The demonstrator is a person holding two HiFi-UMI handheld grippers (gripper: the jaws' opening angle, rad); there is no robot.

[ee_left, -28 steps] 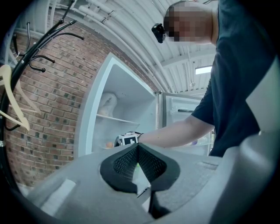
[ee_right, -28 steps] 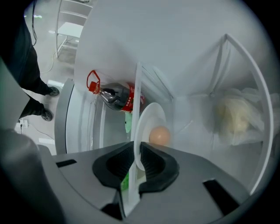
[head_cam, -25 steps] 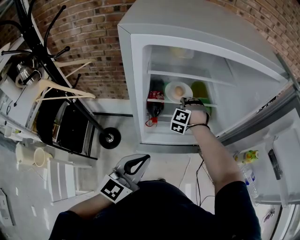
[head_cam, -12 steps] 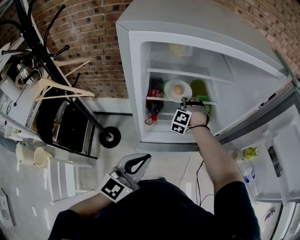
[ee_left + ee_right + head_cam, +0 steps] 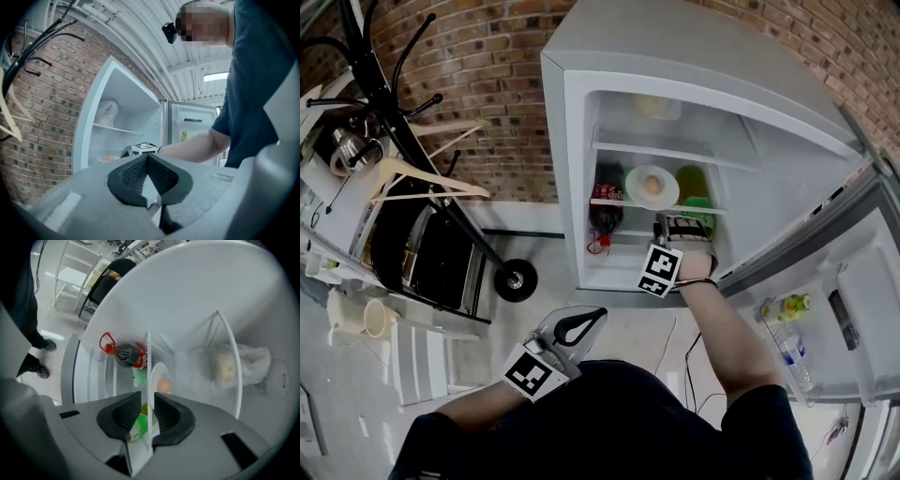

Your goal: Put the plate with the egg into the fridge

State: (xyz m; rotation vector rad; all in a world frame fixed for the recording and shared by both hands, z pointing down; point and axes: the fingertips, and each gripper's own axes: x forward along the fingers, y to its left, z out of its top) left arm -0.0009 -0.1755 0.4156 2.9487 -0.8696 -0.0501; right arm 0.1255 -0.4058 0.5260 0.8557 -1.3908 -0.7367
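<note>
At the far left of the head view a black coat stand (image 5: 389,117) rises before a brick wall (image 5: 502,103), with a wooden hanger (image 5: 422,183) hooked on it. Lower down and nearer the person, the left gripper (image 5: 586,321) is held low above the floor (image 5: 619,323), well apart from the fridge (image 5: 694,66). Its own view shows the two ribbed pads pressed tip to tip with nothing between them.

To its right the fridge stands with its door (image 5: 862,309) swung wide. On the middle shelf (image 5: 717,209), from left to right, are a dark cola bottle (image 5: 607,202) with a red label, the white plate (image 5: 633,183) carrying the egg (image 5: 652,187), and a green bottle (image 5: 694,183). The plate rests flat on the shelf, between the two bottles. A pale bag (image 5: 229,364) lies on the shelf above.

The right gripper (image 5: 673,225) is just in front of the middle shelf, below and a little right of the plate. In the right gripper view its jaws stand a narrow gap apart, holding nothing; the shelf's white front edge shows through that gap, and the plate and egg lie just beyond the tips, apart from both pads.

Farthest right, the door's racks hold a small yellow-green bottle (image 5: 789,307) and a clear bottle (image 5: 797,354).
</note>
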